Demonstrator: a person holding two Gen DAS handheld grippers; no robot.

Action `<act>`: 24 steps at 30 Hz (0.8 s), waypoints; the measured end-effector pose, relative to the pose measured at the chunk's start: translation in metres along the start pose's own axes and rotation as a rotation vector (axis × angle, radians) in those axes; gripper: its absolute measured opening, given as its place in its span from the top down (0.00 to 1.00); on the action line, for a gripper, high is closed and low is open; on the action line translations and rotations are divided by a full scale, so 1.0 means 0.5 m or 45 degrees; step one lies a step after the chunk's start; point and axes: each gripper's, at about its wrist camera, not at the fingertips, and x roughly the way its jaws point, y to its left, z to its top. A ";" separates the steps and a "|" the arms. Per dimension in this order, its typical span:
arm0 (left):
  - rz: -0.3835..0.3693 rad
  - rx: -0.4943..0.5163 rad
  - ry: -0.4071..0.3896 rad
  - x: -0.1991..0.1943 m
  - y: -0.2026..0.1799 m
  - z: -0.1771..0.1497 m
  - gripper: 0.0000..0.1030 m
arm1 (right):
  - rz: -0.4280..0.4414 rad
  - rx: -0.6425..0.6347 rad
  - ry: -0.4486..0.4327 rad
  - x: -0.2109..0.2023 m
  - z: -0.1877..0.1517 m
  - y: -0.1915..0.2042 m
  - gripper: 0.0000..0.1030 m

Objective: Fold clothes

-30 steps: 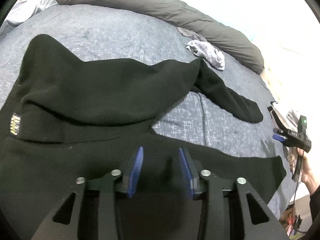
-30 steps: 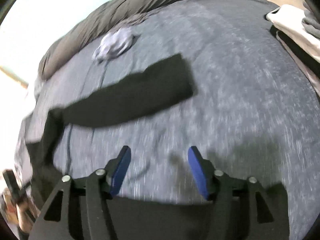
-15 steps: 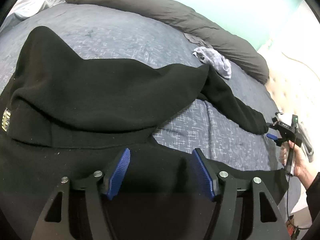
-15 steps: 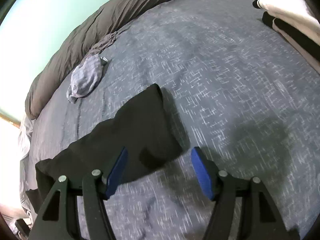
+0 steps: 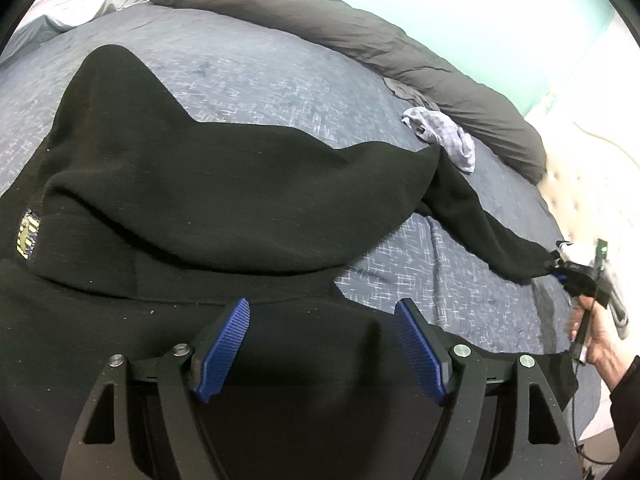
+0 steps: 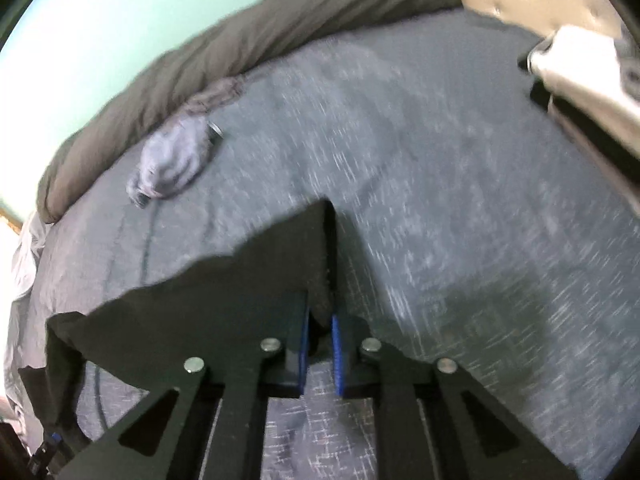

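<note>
Black sweater (image 5: 224,200) lies spread on the bed (image 5: 280,92); far sleeve (image 5: 492,232) stretched toward the bed's edge. Right hand-held gripper (image 6: 320,344) has just closed, now pinching that sleeve's cuff (image 6: 316,256); left hand-held gripper (image 5: 320,344) has just spread wide over the hem, gripping nothing. Judgement: sleeve fold inward can begin; the hem is released.

The right gripper (image 6: 320,354) has just closed on the cuff of the black sleeve (image 6: 224,300); a crumpled grey garment (image 6: 174,164) lies at ten o'clock.
</note>
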 end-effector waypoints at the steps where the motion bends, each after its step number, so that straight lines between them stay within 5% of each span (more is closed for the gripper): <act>1: 0.002 -0.001 -0.004 -0.002 0.001 0.001 0.24 | 0.008 -0.006 -0.020 -0.020 0.009 0.000 0.93; 12: -0.012 -0.005 -0.015 -0.020 0.009 0.001 0.24 | -0.007 0.020 -0.185 -0.202 0.082 -0.079 0.93; 24: 0.000 -0.015 -0.014 -0.015 0.015 0.002 0.24 | -0.167 0.020 0.175 -0.073 -0.071 -0.206 0.90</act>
